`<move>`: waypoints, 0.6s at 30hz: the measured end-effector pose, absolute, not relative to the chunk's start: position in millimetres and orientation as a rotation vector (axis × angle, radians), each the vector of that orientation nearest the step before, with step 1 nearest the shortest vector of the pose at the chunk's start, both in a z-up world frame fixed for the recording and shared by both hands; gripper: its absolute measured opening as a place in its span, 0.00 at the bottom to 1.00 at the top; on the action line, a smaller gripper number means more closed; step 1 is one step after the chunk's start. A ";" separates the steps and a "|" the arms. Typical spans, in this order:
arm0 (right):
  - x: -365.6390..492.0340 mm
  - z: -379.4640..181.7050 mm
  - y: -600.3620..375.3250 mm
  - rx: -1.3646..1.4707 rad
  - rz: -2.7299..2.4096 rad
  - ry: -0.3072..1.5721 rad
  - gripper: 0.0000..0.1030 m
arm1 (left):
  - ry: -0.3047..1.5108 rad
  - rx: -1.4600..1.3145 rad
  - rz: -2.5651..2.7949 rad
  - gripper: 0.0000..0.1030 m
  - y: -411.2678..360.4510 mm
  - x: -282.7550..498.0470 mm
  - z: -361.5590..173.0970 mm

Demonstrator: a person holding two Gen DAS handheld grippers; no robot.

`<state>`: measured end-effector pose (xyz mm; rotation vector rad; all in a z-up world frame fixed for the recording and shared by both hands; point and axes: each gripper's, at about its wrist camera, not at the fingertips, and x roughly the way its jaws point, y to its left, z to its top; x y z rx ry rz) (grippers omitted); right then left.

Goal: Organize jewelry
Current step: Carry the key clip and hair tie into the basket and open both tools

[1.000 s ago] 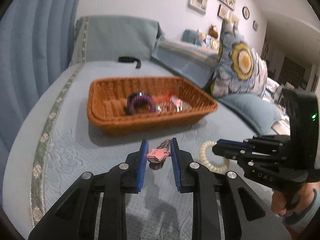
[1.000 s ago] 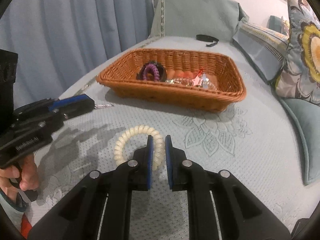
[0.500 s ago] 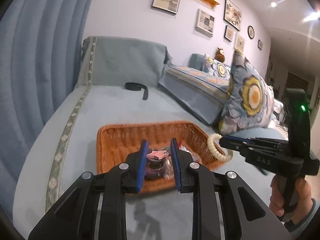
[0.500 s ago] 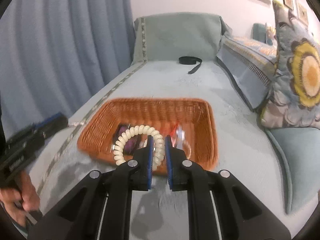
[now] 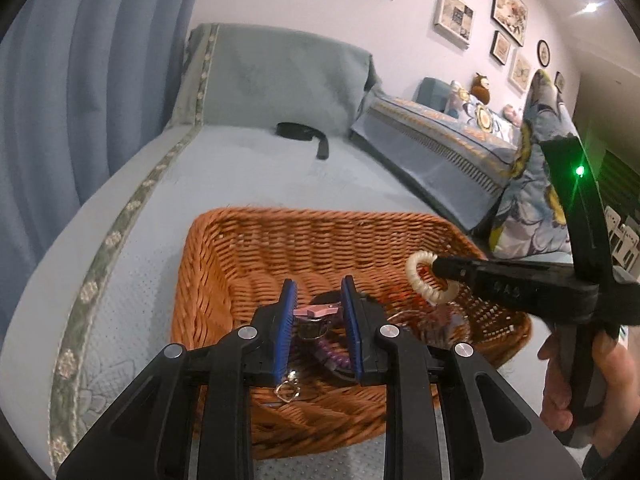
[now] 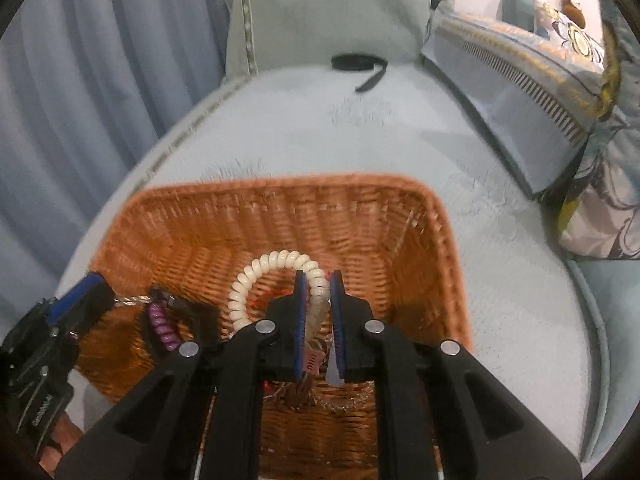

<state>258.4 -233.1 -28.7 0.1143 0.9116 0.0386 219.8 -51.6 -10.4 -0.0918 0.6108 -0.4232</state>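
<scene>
A brown wicker basket (image 5: 256, 248) (image 6: 248, 216) sits on the light blue bed. My left gripper (image 5: 318, 298) is shut on a small pink clip (image 5: 316, 312) with a metal chain hanging from it, held over the basket's near left part. My right gripper (image 6: 318, 284) is shut on a cream spiral hair tie (image 6: 276, 260), held over the basket's middle; the tie also shows in the left wrist view (image 5: 424, 280). A purple spiral hair tie (image 6: 162, 326) and several silver and red pieces lie in the basket.
A black strap (image 5: 304, 134) lies far back on the bed near the headrest cushion (image 5: 280, 76). Patterned pillows (image 5: 532, 184) line the right side. Blue curtains (image 6: 80, 80) hang on the left.
Both grippers have moved forward from the bed surface to above the basket, each carrying its item. The basket now fills the lower part of both views.
</scene>
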 end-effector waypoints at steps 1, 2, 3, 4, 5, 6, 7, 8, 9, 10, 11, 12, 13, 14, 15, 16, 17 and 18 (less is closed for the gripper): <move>258.2 -31.7 -229.6 0.098 0.035 0.915 0.10 | 0.614 -0.095 -0.422 0.21 -50.6 220.5 -12.1; 257.2 -33.9 -227.4 0.088 0.035 0.915 0.10 | 0.621 -0.099 -0.422 0.21 -49.4 221.3 -14.4; 256.6 -34.3 -226.6 0.083 0.030 0.912 0.10 | 0.625 -0.101 -0.422 0.21 -48.7 220.8 -15.9; 255.2 -34.0 -227.7 0.082 0.028 0.906 0.10 | 0.626 -0.102 -0.422 0.21 -48.0 220.4 -16.4; 253.7 -33.0 -228.4 0.088 0.036 0.901 0.10 | 0.621 -0.107 -0.422 0.22 -46.8 218.0 -16.0; 250.8 -30.7 -230.2 0.106 0.057 0.897 0.10 | 0.618 -0.111 -0.424 0.33 -45.9 215.4 -15.2; 248.3 -28.3 -231.5 0.114 0.063 0.893 0.11 | 0.607 -0.120 -0.426 0.41 -44.3 211.6 -13.0; 244.5 -24.8 -233.3 0.119 0.066 0.888 0.13 | 0.590 -0.126 -0.428 0.42 -41.9 207.0 -9.6; 240.3 -21.5 -234.6 0.123 0.071 0.881 0.17 | 0.583 -0.129 -0.433 0.42 -40.6 203.7 -6.7; 232.6 -16.8 -236.3 0.129 0.080 0.868 0.22 | 0.578 -0.136 -0.443 0.42 -38.6 198.8 -3.3; 226.9 -12.8 -238.0 0.132 0.085 0.860 0.24 | 0.570 -0.143 -0.451 0.42 -36.5 192.1 0.9; 215.1 -7.4 -238.6 0.138 0.100 0.843 0.26 | 0.562 -0.146 -0.453 0.44 -35.3 186.4 4.4; 205.7 -3.5 -238.7 0.141 0.112 0.831 0.27 | 0.550 -0.148 -0.455 0.46 -33.4 177.5 8.7; 195.4 0.3 -238.3 0.142 0.121 0.818 0.28 | 0.538 -0.146 -0.458 0.47 -31.9 168.1 12.7; 186.4 2.8 -238.3 0.143 0.128 0.806 0.29 | 0.526 -0.141 -0.459 0.49 -30.7 158.5 16.5; 175.3 6.1 -237.7 0.142 0.134 0.789 0.33 | 0.514 -0.134 -0.457 0.52 -30.0 149.2 20.5; 164.8 8.9 -237.1 0.140 0.133 0.772 0.37 | 0.504 -0.129 -0.452 0.54 -29.4 141.1 23.5; 150.1 12.1 -236.9 0.138 0.132 0.748 0.45 | 0.492 -0.123 -0.447 0.57 -27.9 129.6 27.4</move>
